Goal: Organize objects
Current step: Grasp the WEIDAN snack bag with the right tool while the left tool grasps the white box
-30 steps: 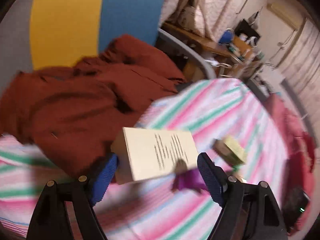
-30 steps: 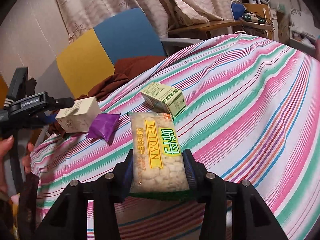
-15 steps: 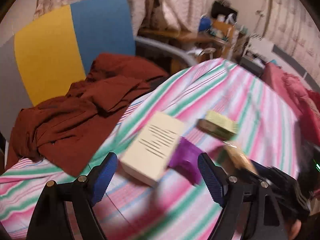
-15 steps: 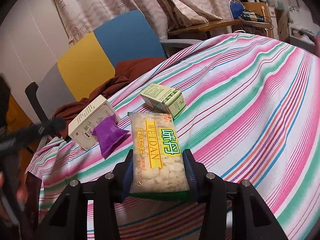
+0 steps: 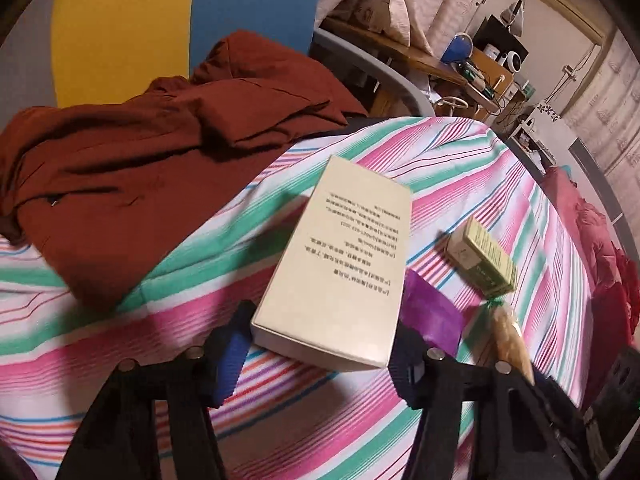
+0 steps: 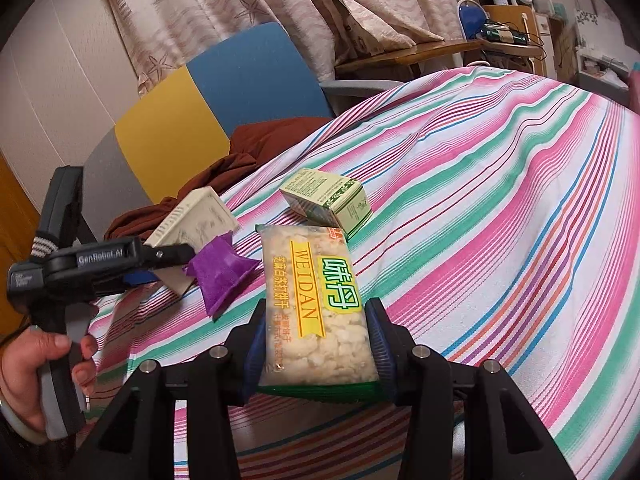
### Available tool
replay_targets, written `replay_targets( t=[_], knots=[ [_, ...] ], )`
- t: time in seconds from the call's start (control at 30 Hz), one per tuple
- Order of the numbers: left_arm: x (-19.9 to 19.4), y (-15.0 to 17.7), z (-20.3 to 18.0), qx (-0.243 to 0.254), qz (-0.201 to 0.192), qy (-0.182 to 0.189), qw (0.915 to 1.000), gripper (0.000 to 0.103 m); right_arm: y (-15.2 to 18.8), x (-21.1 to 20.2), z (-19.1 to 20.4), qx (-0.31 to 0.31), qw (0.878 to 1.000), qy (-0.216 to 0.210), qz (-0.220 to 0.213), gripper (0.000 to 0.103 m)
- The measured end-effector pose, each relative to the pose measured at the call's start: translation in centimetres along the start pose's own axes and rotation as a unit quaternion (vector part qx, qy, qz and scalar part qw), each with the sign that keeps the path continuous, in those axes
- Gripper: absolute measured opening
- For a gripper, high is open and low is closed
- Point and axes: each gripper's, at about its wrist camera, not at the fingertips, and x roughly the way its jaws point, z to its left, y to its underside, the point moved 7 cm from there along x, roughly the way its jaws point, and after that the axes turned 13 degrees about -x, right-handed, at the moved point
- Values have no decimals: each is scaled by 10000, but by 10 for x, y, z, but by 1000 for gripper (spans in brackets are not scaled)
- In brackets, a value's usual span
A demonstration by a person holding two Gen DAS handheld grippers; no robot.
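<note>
Box (image 5: 340, 264) lies lengthwise between the left tongs (image 5: 316, 344), jaws just closing around its near end; right tongs (image 6: 316, 344) clamp the snack bag (image 6: 316, 308).

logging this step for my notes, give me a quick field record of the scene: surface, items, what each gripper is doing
surface: pink, green and white striped cloth
left gripper: its jaws have just been closing around the flat cream cardboard box, near end between the fingers; contact unclear
right gripper: shut on clear snack bag with yellow WEIDAN label
other items: crumpled purple wrapper beside the cream box; small green and white carton beyond the bag
background: rust-brown garment on yellow and blue chair
</note>
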Motion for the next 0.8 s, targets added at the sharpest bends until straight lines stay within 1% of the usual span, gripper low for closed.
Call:
replay_targets(
  t=[0.1,0.2,0.27,0.3,0.33,0.37,0.53,0.6,0.67,0.8],
  knots=[
    [0,7,2,68,-186,-124,9997,57,0,0,1,-30,10000,31,4,48],
    [-9,19,2,154,-389,-250,9988,55,0,0,1,-70,10000,70,8,48],
    [-16,34,4,323,-612,-426,9967,53,0,-1,2,-100,9999,103,10,47],
    [-20,42,3,474,-731,-576,9945,52,0,-1,2,-112,9999,120,12,47],
    [-24,51,2,568,-815,-725,9924,52,0,-1,2,-126,9998,138,14,47],
    [-28,57,0,578,-828,-775,9919,51,0,-2,2,-137,9998,158,9,47],
    [-47,83,9,333,-902,-655,9932,51,-1,-8,-1,-85,9996,260,-66,46],
    [-56,93,13,271,-949,-664,9929,51,0,-13,-1,-83,9995,296,-97,46],
    [-64,106,17,249,-980,-652,9927,51,2,-16,4,-140,9994,293,-70,46],
    [-76,122,20,202,-988,-596,9931,51,9,-29,21,-362,9989,270,-106,46]
  ],
)
